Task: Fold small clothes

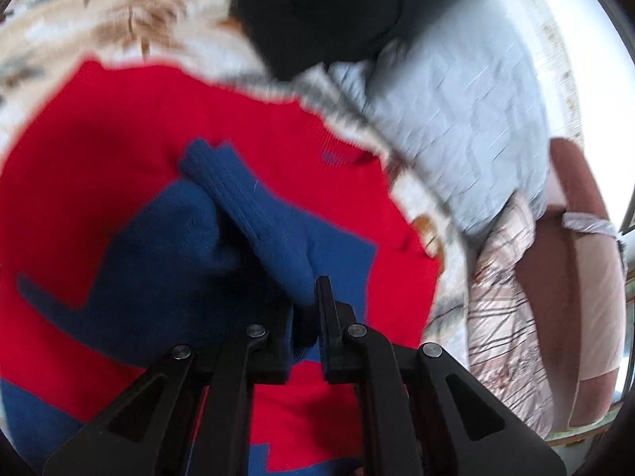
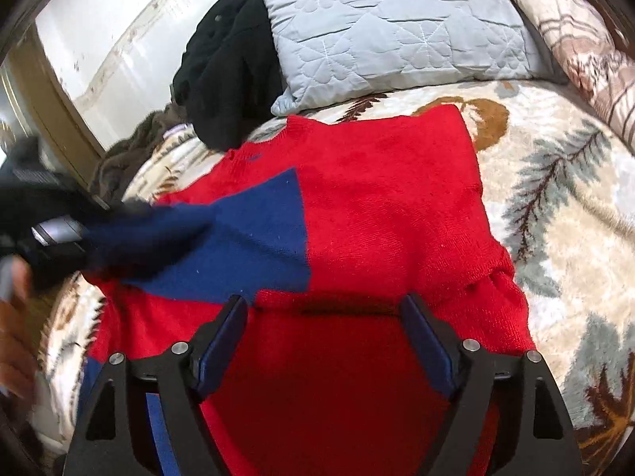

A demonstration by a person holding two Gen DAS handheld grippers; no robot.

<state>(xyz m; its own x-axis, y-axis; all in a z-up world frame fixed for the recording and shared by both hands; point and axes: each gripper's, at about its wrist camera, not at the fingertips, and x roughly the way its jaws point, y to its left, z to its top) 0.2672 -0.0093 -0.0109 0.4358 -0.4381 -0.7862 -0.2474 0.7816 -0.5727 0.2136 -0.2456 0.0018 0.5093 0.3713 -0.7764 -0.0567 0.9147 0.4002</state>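
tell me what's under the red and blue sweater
The red and blue sweater lies flat on a leaf-print blanket, which shows around its edges. What the blanket covers, and anything directly beneath the sweater, is hidden.

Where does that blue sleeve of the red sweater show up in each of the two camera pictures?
Left wrist view: the blue sleeve fills the lower middle, bunched and clamped in the left gripper, over the red sweater.
Right wrist view: it stretches from the blurred left gripper at the left edge to the centre, over the sweater, beyond the open right gripper.
Shared landmark: the pale blue quilted pillow.
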